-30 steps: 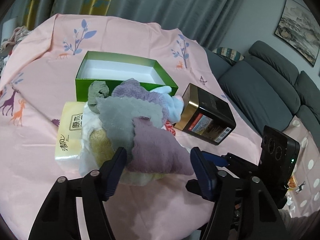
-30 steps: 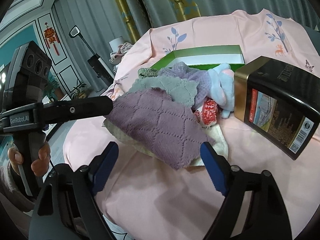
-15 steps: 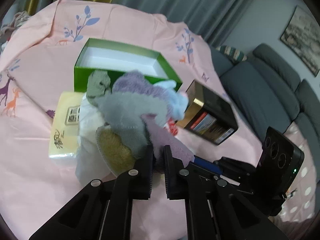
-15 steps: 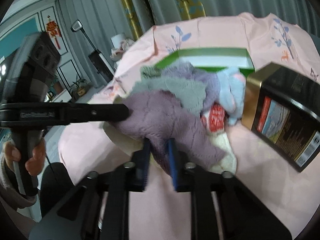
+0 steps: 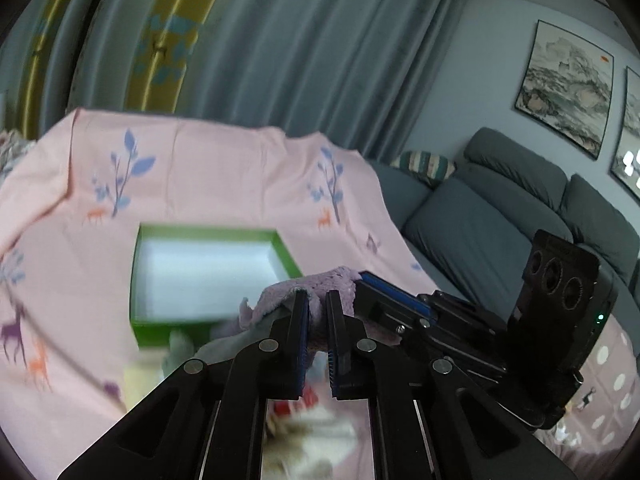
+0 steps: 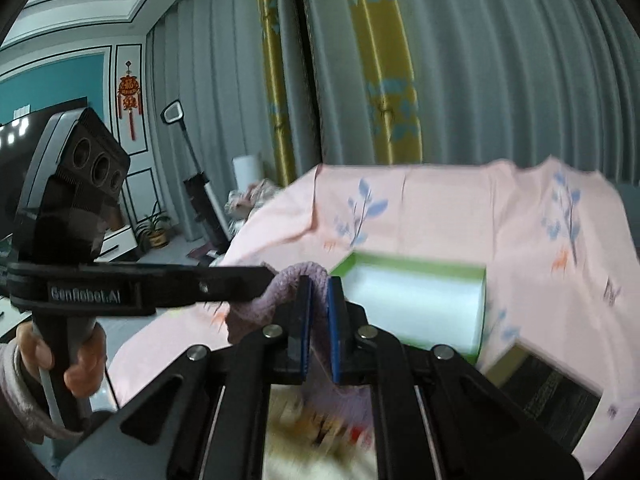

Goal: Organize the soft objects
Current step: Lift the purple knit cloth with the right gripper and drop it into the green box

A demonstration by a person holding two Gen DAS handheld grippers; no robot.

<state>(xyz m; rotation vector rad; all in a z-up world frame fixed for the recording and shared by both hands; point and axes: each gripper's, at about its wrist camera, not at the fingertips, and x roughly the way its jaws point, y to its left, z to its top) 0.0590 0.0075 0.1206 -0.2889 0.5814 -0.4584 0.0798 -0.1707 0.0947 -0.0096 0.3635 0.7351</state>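
Observation:
A purple quilted cloth hangs lifted above the pile, pinched at two spots. My left gripper is shut on one edge of it. My right gripper is shut on the other edge of the purple cloth, which drapes down between the fingers. In the left wrist view my right gripper comes in from the right, close beside mine. The open green box with a white inside sits behind on the pink sheet; in the right wrist view the green box lies just right of the fingers. Blurred soft items lie below.
A dark tin lies at lower right on the pink patterned sheet. A grey sofa stands right of the table, with curtains behind. A person's hand holds the left gripper's handle.
Both grippers, open around the purple cloth a second ago, closed on it and then rose, lifting it off the pile. The views now tilt up toward the curtains.

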